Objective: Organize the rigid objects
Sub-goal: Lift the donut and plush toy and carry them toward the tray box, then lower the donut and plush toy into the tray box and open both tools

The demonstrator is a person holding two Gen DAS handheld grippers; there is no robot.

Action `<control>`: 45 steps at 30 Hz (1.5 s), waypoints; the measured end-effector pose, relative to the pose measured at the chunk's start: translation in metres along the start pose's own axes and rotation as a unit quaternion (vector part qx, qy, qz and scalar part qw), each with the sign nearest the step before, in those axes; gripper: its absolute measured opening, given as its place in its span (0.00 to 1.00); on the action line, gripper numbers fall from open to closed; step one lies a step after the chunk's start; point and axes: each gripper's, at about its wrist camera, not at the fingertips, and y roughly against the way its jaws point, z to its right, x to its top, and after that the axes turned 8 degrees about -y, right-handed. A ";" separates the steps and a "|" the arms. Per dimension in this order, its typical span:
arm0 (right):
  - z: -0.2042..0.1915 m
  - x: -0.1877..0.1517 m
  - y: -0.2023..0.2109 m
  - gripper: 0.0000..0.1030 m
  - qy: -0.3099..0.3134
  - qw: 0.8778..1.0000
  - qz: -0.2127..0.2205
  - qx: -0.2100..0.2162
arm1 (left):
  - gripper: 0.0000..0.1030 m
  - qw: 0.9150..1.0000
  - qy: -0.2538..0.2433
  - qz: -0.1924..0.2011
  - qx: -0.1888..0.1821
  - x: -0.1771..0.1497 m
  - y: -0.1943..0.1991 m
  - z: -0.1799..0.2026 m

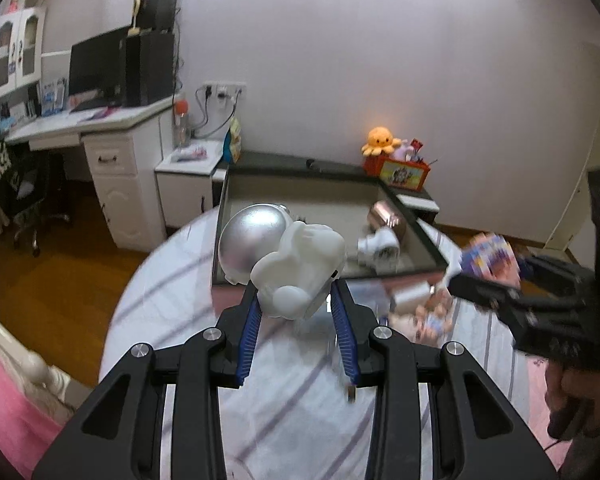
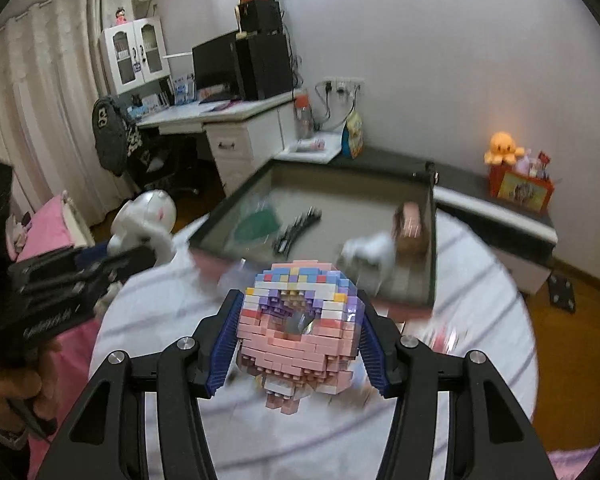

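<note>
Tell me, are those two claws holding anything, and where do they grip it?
Left gripper pinches a white astronaut figure by its lower body. Right gripper clamps a pink brick-built donut by its sides.

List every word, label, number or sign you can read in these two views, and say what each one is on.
None can be read with confidence.
Large dark digits on the white cupboard doors: possibly "2", too blurred.
Pale lettering on the black left gripper body: blurred, unreadable.
Picture label on the orange storage box: too small.
Print on the blue and yellow snack bag: too small.
Pastel brick-built donut and white astronaut figure with silver helmet: no text visible.
</note>
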 end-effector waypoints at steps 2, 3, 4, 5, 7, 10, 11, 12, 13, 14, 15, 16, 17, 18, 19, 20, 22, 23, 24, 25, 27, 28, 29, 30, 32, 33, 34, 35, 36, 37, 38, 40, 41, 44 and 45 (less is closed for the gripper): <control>0.004 0.021 -0.009 0.54 -0.001 1.000 0.005 0.004 | 0.34 1.000 -0.007 0.005 0.000 0.014 -0.007 0.001; 0.006 0.034 -0.019 0.54 0.000 1.000 0.005 0.002 | 0.34 1.000 -0.007 0.005 -0.008 0.024 -0.014 -0.001; 0.006 0.041 -0.023 0.54 0.000 1.000 0.004 0.002 | 0.34 1.000 -0.009 0.006 -0.009 0.029 -0.018 -0.001; 0.008 0.050 -0.031 0.54 0.001 1.000 0.003 0.004 | 0.34 1.000 -0.013 0.007 -0.009 0.036 -0.025 -0.001; 0.012 0.066 -0.050 0.54 -0.001 1.000 -0.005 0.002 | 0.34 1.000 -0.014 0.006 -0.015 0.049 -0.041 -0.002; 0.023 0.084 -0.080 0.54 -0.012 1.000 -0.020 0.002 | 0.34 1.000 -0.016 -0.003 -0.017 0.064 -0.071 -0.004; 0.026 0.087 -0.089 0.54 -0.015 1.000 -0.026 0.001 | 0.34 1.000 -0.015 -0.011 -0.019 0.069 -0.087 -0.006; 0.031 0.091 -0.099 0.54 -0.018 0.999 -0.033 -0.001 | 0.34 1.000 -0.014 -0.017 -0.022 0.071 -0.098 -0.007; 0.035 0.093 -0.109 0.54 -0.022 0.999 -0.040 -0.003 | 0.34 0.999 -0.013 -0.021 -0.023 0.072 -0.106 -0.007; 0.038 0.094 -0.119 0.54 -0.025 0.999 -0.048 -0.004 | 0.34 0.999 -0.012 -0.028 -0.026 0.073 -0.117 -0.007; 0.043 0.095 -0.131 0.54 -0.029 0.998 -0.059 -0.008 | 0.34 0.999 -0.010 -0.036 -0.030 0.074 -0.130 -0.008; 0.046 0.095 -0.140 0.54 -0.032 0.997 -0.067 -0.012 | 0.34 0.999 -0.008 -0.043 -0.033 0.073 -0.138 -0.008; 0.049 0.095 -0.147 0.54 -0.034 0.997 -0.074 -0.014 | 0.34 0.998 -0.008 -0.049 -0.036 0.073 -0.147 -0.007; 0.053 0.094 -0.156 0.54 -0.038 0.996 -0.083 -0.015 | 0.34 0.998 -0.008 -0.056 -0.038 0.073 -0.157 -0.006; 0.056 0.093 -0.161 0.54 -0.040 0.995 -0.087 -0.018 | 0.34 0.997 -0.007 -0.061 -0.040 0.072 -0.163 -0.006; 0.058 0.091 -0.166 0.54 -0.043 0.995 -0.091 -0.021 | 0.34 0.997 -0.007 -0.067 -0.042 0.072 -0.170 -0.005; 0.061 0.090 -0.173 0.54 -0.048 0.993 -0.101 -0.022 | 0.36 0.996 -0.010 -0.077 -0.039 0.071 -0.180 -0.004; 0.062 0.088 -0.176 0.54 -0.048 0.993 -0.104 -0.024 | 0.37 0.996 -0.010 -0.079 -0.036 0.070 -0.182 -0.004; 0.064 0.087 -0.177 0.57 -0.049 0.993 -0.104 -0.027 | 0.38 0.996 -0.014 -0.083 -0.035 0.069 -0.185 -0.004; 0.064 0.087 -0.178 0.61 -0.051 0.993 -0.105 -0.027 | 0.39 0.996 -0.017 -0.085 -0.036 0.068 -0.185 -0.005; 0.065 0.085 -0.177 0.83 -0.058 0.993 -0.104 -0.026 | 0.65 0.996 -0.022 -0.082 -0.026 0.066 -0.181 -0.005; 0.065 0.084 -0.175 0.83 -0.060 0.993 -0.102 -0.024 | 0.75 0.997 -0.023 -0.076 -0.023 0.065 -0.176 -0.006; 0.065 0.083 -0.173 0.84 -0.063 0.993 -0.102 -0.021 | 0.86 0.997 -0.021 -0.066 -0.017 0.065 -0.169 -0.008; 0.065 0.083 -0.171 0.86 -0.067 0.992 -0.101 -0.021 | 0.94 0.998 -0.021 -0.055 -0.006 0.064 -0.160 -0.009; 0.066 0.081 -0.164 0.87 -0.074 0.992 -0.094 -0.030 | 0.99 0.999 -0.019 -0.041 -0.003 0.064 -0.145 -0.012; 0.066 0.080 -0.158 0.89 -0.078 0.993 -0.087 -0.031 | 1.00 0.999 -0.018 -0.032 0.005 0.063 -0.134 -0.013; 0.066 0.080 -0.154 0.91 -0.085 0.993 -0.082 -0.029 | 1.00 0.999 -0.018 -0.029 0.010 0.062 -0.128 -0.014; 0.067 0.079 -0.149 1.00 -0.094 0.992 -0.077 -0.027 | 1.00 0.999 -0.017 -0.023 0.017 0.061 -0.117 -0.015; 0.069 0.078 -0.142 1.00 -0.106 0.992 -0.069 -0.024 | 1.00 0.999 -0.015 -0.021 0.019 0.061 -0.110 -0.016; 0.070 0.078 -0.136 1.00 -0.113 0.991 -0.064 -0.023 | 1.00 0.999 -0.014 -0.020 0.021 0.061 -0.105 -0.016; 0.069 0.076 -0.130 1.00 -0.118 0.991 -0.059 -0.024 | 1.00 0.999 -0.015 -0.017 0.023 0.059 -0.096 -0.015; 0.066 0.071 -0.116 1.00 -0.120 0.991 -0.049 -0.023 | 1.00 1.000 -0.017 -0.009 0.023 0.056 -0.079 -0.012; 0.064 0.068 -0.108 1.00 -0.122 0.991 -0.044 -0.021 | 1.00 1.000 -0.019 -0.005 0.022 0.054 -0.071 -0.011; 0.056 0.059 -0.082 1.00 -0.129 0.991 -0.027 -0.016 | 1.00 0.999 -0.027 0.004 0.024 0.046 -0.041 -0.001; 0.052 0.055 -0.071 1.00 -0.131 0.991 -0.020 -0.015 | 1.00 0.999 -0.030 0.007 0.025 0.043 -0.033 0.001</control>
